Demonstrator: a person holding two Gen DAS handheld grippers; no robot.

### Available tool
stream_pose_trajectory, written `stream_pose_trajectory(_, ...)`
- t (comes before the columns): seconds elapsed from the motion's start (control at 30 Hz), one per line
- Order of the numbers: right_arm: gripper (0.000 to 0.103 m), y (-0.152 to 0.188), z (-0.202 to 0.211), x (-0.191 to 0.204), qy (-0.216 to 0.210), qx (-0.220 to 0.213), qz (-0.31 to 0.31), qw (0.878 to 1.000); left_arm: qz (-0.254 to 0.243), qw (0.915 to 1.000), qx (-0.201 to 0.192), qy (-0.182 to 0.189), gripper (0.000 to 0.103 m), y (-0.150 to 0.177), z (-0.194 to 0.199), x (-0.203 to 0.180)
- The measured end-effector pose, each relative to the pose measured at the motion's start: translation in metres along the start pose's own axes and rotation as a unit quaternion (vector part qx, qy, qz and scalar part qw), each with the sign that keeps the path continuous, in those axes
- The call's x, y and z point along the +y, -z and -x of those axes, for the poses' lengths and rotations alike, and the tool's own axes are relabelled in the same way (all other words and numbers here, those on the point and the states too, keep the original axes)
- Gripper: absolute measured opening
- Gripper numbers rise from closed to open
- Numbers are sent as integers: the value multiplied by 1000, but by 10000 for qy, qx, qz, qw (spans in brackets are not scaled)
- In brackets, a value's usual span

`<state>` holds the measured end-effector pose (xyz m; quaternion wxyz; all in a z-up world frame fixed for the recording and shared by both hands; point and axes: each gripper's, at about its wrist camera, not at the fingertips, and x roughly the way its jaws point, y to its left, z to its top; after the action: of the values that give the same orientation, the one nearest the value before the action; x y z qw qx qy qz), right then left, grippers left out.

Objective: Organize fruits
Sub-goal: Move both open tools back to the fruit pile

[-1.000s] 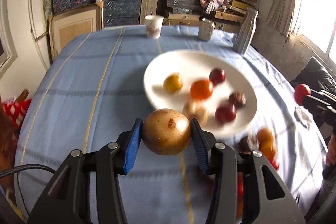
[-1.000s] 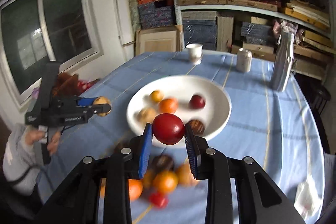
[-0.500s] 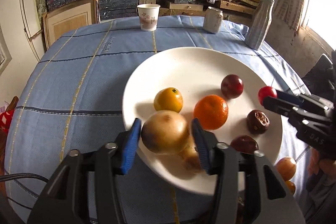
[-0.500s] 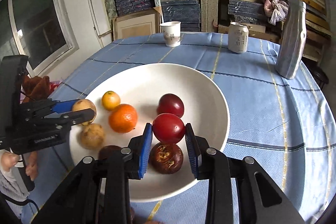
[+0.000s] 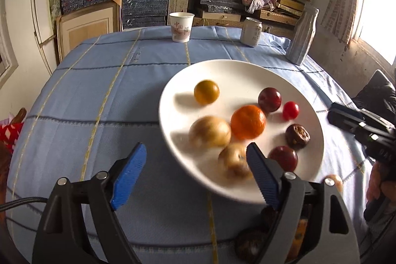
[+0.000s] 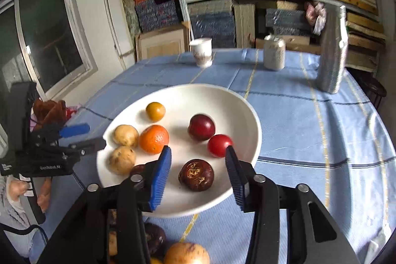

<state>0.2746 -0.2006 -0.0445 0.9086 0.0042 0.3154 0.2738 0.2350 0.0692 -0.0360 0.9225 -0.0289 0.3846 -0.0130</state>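
On the left, the left tool [image 5: 193,172] now hangs over the near rim of the round white plate [image 5: 304,100], its blue pads wide apart and opening further, with nothing between them. The large tan-brown round fruit [image 5: 210,131] it clamped a second ago has been let go and now lies on the plate, touching the orange [image 5: 248,121] and just beyond a second brownish fruit [image 5: 234,160]. A small yellow citrus [image 5: 206,92] sits alone farther back.

Toward the right, the right tool [image 6: 198,170] is also opening, at a moderate gap, empty. The small bright red round fruit [image 6: 219,145] it carried a moment ago now rests on the plate beside the dark red plum [image 6: 201,127], with a wrinkled dark brown fruit [image 6: 196,175] lying nearer, in line with the gap but untouched.

Both deliveries look finished, so two more fruits are gathered. Several loose fruits [image 6: 186,252] remain on the blue checked desk [image 6: 309,128] in front of the plate, likely the next pickups.
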Motion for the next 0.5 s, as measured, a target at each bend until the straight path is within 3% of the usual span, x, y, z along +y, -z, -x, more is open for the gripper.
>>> stream_pose_trajectory(0.2,62,30,42,-13,42,-291,-381,9988,-76,9997,-140,-185,89,35,27,-4)
stream_pose_trajectory(0.5,69,71,70,-42,-48,-343,-1130,9930,-248,9995,-62,-192,90,76,45,-14)
